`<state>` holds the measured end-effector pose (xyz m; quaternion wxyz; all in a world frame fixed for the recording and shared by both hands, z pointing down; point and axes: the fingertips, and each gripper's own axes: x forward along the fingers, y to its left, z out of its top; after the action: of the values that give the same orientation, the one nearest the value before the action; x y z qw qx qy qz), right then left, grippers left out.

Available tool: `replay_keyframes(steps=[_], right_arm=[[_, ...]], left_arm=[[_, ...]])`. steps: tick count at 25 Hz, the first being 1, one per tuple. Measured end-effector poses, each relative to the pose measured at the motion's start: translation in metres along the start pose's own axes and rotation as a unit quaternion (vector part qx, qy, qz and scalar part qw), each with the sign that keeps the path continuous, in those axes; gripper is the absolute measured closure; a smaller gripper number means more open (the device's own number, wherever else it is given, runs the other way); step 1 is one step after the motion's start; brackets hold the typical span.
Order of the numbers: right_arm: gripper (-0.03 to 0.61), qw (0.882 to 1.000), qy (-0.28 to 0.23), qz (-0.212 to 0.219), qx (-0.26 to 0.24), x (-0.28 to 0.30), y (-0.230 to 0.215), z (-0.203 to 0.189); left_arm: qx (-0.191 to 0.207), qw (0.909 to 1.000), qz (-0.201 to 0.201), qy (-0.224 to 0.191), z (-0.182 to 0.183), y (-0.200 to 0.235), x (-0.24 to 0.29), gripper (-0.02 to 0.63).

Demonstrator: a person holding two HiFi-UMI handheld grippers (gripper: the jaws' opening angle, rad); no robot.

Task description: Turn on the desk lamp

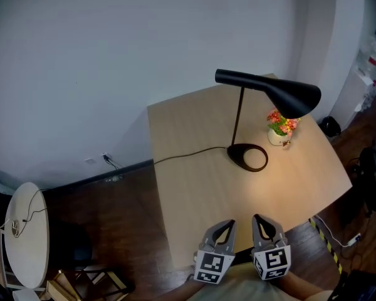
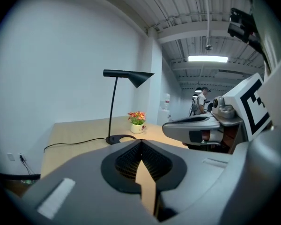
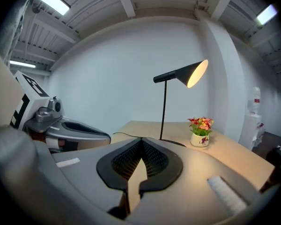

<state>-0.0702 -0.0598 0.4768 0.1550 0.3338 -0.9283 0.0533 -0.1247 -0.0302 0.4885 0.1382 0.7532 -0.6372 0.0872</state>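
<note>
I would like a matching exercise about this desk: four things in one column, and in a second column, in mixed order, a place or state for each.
Things:
1. lamp
2. flower pot
3. cable
4. left gripper

Places or states:
a. jaws shut, empty, over the near edge of the table
b. runs from the lamp's base to the table's left edge
c. black, lit
d. beside the lamp's base, in its light

Pairs: 1-c, 2-d, 3-b, 4-a
</note>
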Motion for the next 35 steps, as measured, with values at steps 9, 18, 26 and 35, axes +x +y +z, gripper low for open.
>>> replay_keyframes(steps=[9,18,26,35], right_arm=[[0.578,0.999,-0.005,-0.045,-0.003,-0.049,0.001,-0.002],[0.578,0.999,-0.042,-0.031,-0.017,-0.096,-0.013,0.011],[0.578,0.999,-0.054,0.000,0.005,-0.155,-0.037,-0.013],[0.578,0.995,-0.063,0.059,0.047,-0.206,-0.042,-0.050]], left_arm=[[0.016,0.9977,-0.064,-0.018,0.002,-0.041,-0.020,0.614],[0.032,0.9966,-0.073,-0.021,0.010,-0.088,-0.022,0.614],[0.054,0.9966,-0.063,-0.004,0.002,-0.159,-0.031,0.614],[0.071,0.9965,-0.008,0.044,-0.030,-0.212,-0.070,0.614]])
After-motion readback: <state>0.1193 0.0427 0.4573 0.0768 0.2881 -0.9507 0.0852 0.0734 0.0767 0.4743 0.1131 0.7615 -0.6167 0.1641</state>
